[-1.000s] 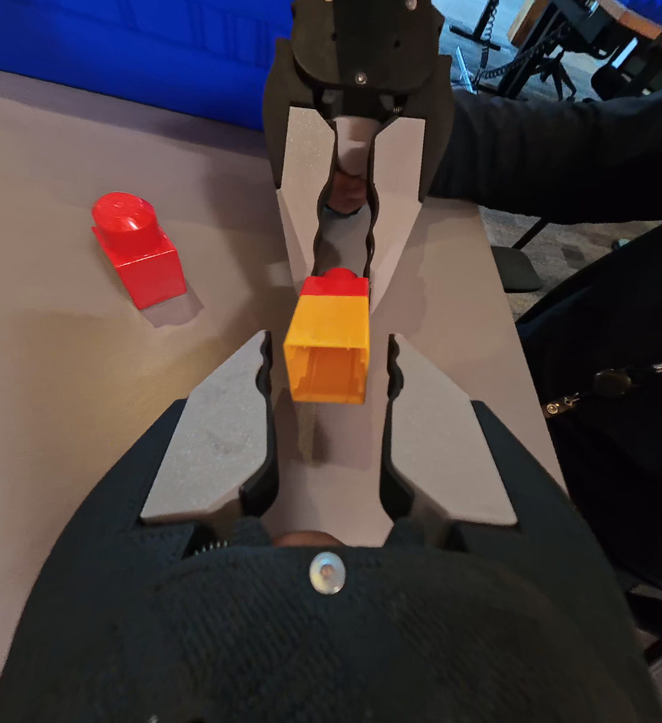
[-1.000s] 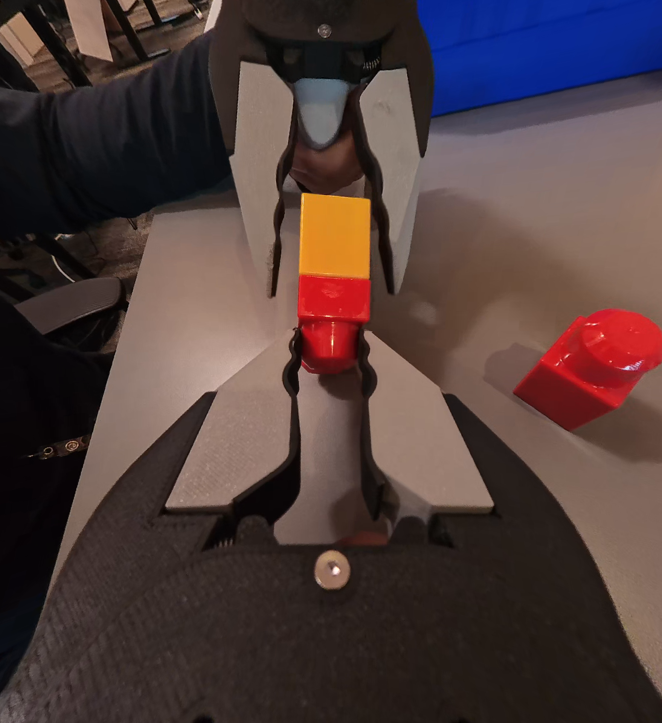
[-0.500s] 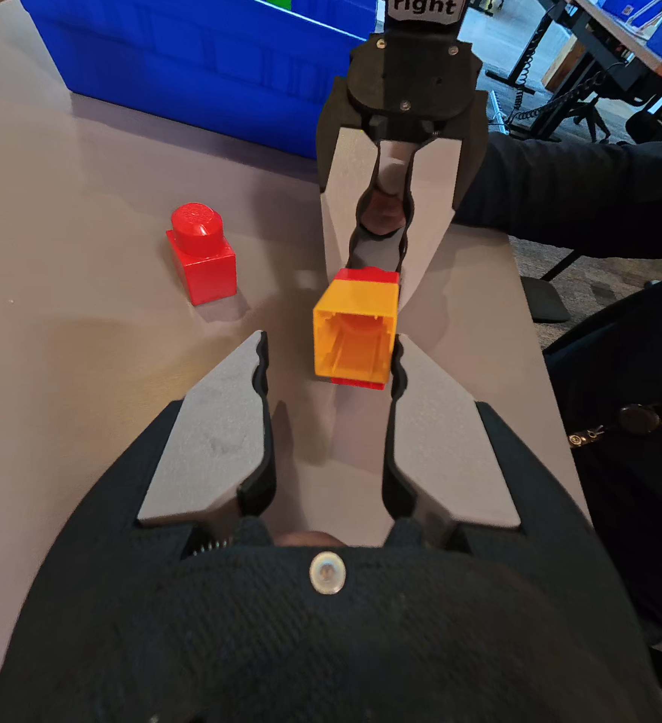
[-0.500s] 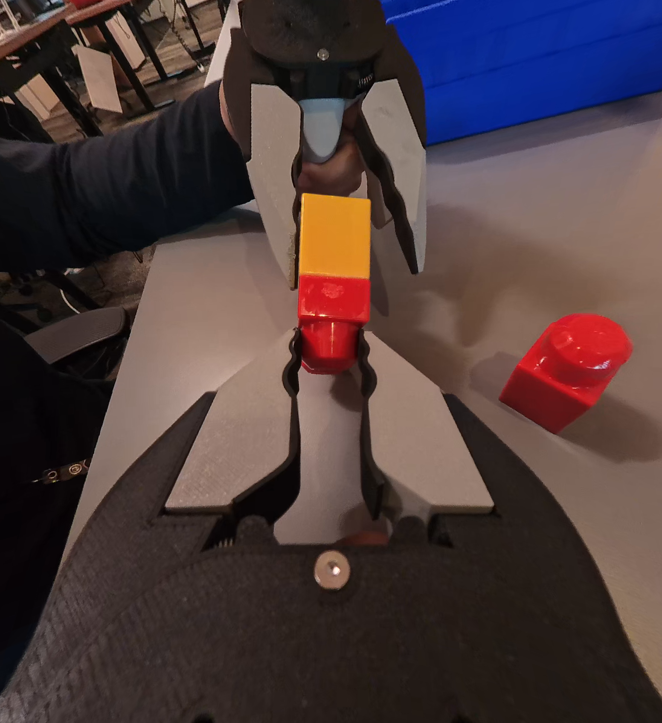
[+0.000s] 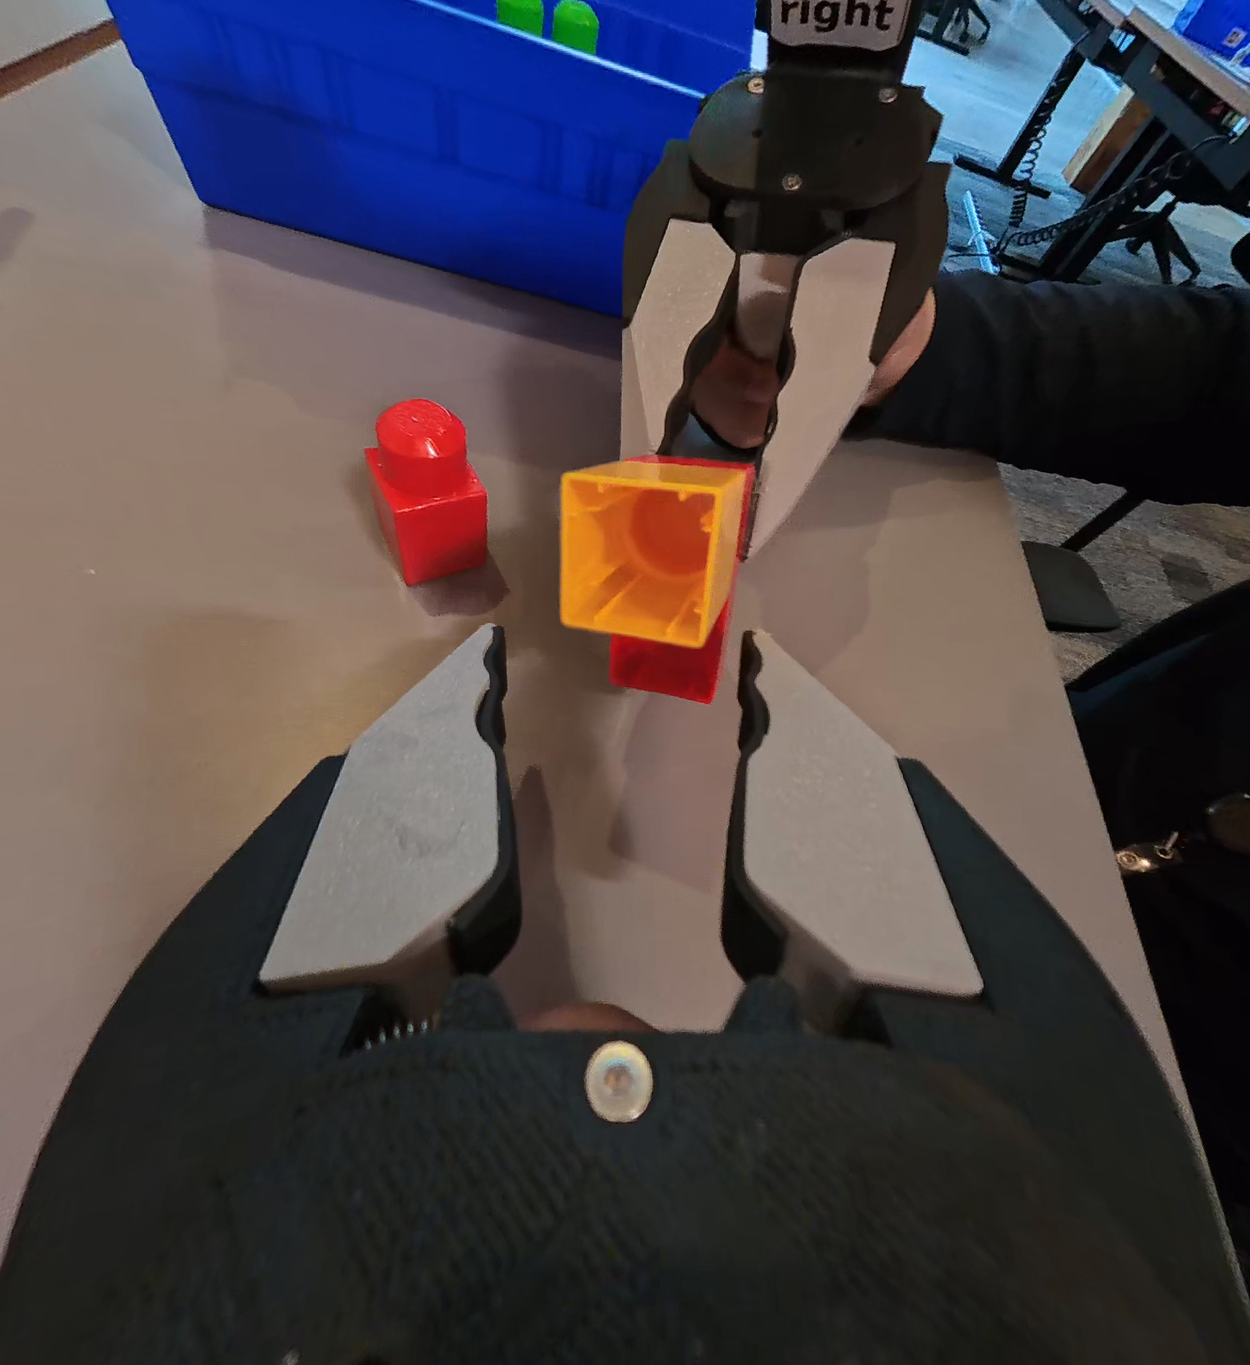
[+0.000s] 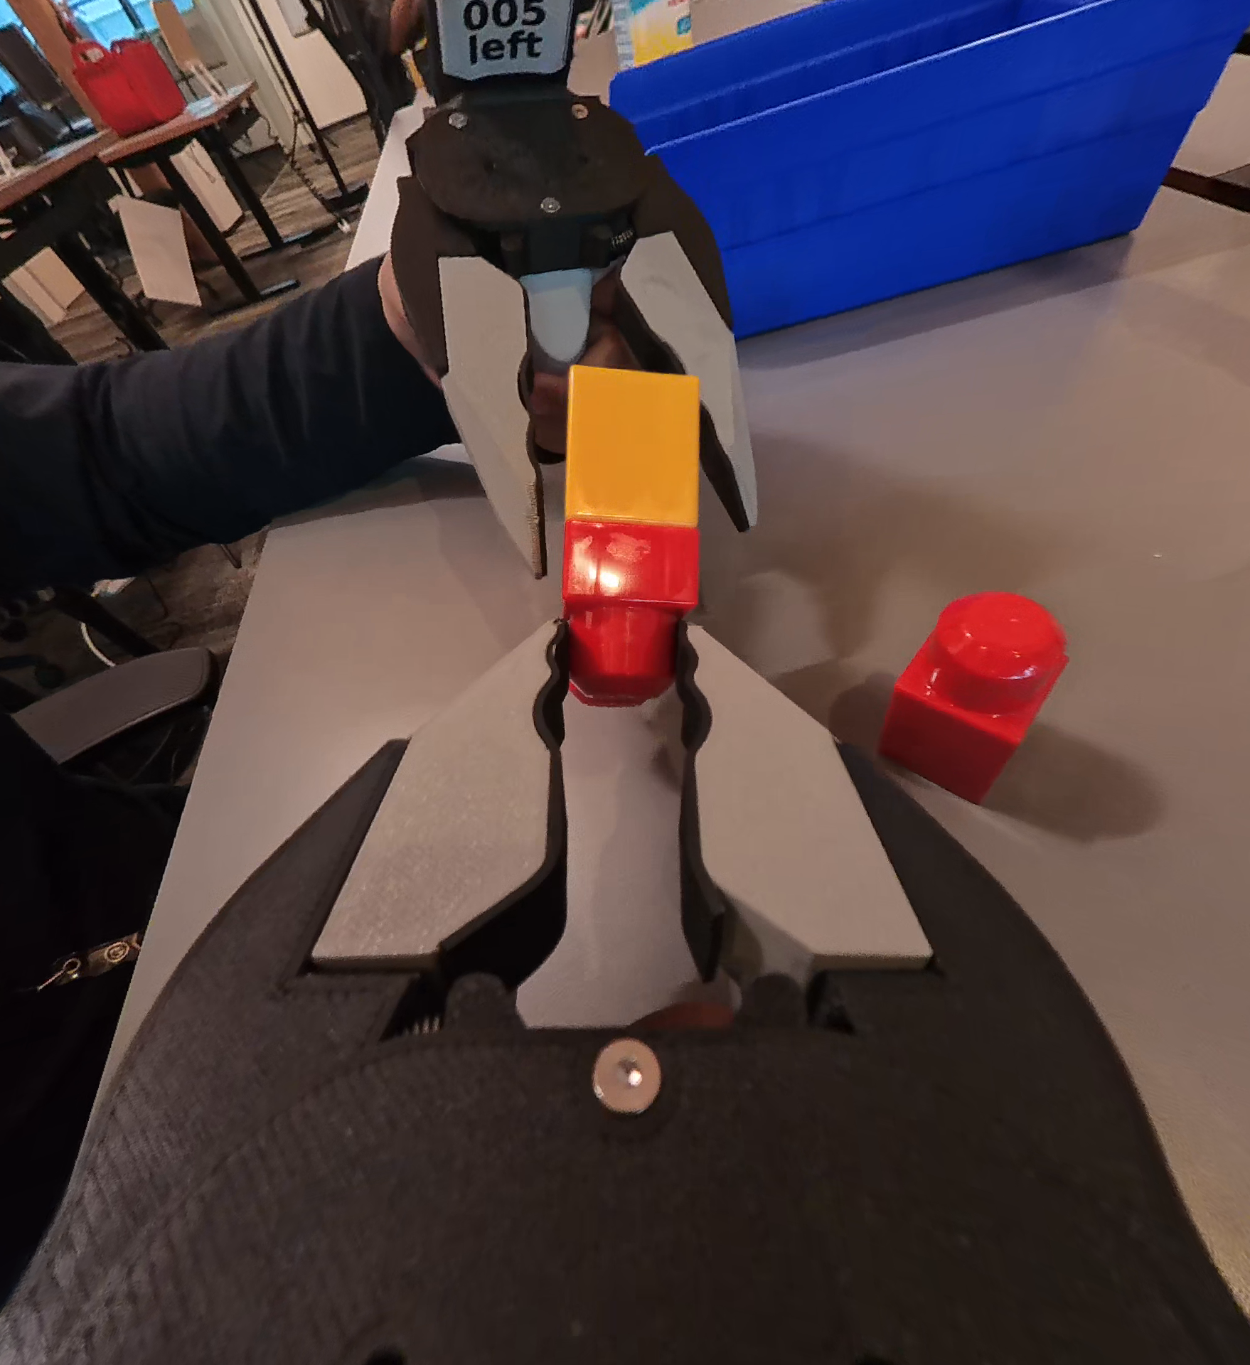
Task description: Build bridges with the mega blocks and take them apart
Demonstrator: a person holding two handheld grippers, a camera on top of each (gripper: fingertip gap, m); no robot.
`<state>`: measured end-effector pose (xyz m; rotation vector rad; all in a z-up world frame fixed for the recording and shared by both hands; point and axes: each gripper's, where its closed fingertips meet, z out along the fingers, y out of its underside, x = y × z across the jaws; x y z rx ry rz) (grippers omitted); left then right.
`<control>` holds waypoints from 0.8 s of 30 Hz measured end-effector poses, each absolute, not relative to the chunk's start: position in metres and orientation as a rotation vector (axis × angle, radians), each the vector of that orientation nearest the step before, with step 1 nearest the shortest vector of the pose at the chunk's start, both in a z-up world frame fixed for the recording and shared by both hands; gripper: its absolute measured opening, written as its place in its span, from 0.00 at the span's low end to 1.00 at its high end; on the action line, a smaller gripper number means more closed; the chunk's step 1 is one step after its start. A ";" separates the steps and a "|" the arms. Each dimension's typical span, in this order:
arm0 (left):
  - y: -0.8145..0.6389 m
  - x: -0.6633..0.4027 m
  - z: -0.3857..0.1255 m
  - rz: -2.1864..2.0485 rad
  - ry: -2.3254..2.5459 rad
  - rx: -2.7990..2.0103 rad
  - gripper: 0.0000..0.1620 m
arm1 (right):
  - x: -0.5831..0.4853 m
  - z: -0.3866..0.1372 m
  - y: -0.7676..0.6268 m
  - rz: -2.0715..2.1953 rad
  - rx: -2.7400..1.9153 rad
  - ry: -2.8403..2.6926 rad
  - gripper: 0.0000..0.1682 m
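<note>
My right gripper (image 6: 622,657) is shut on the stud of a red block (image 6: 629,565) with a yellow block (image 6: 633,443) stuck on its far end. The pair is held in the air, pointing at the left gripper. In the left wrist view the yellow block (image 5: 644,561) shows its hollow underside, with the red block (image 5: 663,672) behind it. My left gripper (image 5: 620,650) is open and empty, its tips just short of the yellow block. A loose red block (image 5: 430,510) stands on the table; the right wrist view (image 6: 973,694) shows it too.
A blue bin (image 5: 400,133) stands at the back of the grey table (image 5: 164,443), with green blocks (image 5: 548,22) inside. The table edge (image 5: 1036,591) runs close beside the grippers, with a chair and the person's dark sleeves beyond it. My left and right fingertips are right by each other.
My left gripper, open throughout, has drawn back from around the yellow block. Both grippers have lifted away from the table. The right gripper still holds the red and yellow pair.
</note>
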<state>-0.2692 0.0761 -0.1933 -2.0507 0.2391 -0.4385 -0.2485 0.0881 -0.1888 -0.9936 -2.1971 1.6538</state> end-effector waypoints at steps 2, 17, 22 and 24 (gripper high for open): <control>0.078 -0.271 -0.191 -0.430 0.226 -2.037 0.38 | -0.249 -0.188 0.091 1.655 -1.004 -2.182 0.15; 0.072 -0.247 -0.193 -0.507 0.346 -2.034 0.39 | -0.235 -0.206 0.076 1.541 -0.939 -2.367 0.15; 0.072 -0.231 -0.199 -0.554 0.410 -2.042 0.33 | -0.231 -0.211 0.075 1.507 -0.910 -2.410 0.15; 0.071 -0.229 -0.194 -0.584 0.408 -2.020 0.34 | -0.228 -0.214 0.075 1.494 -0.905 -2.439 0.15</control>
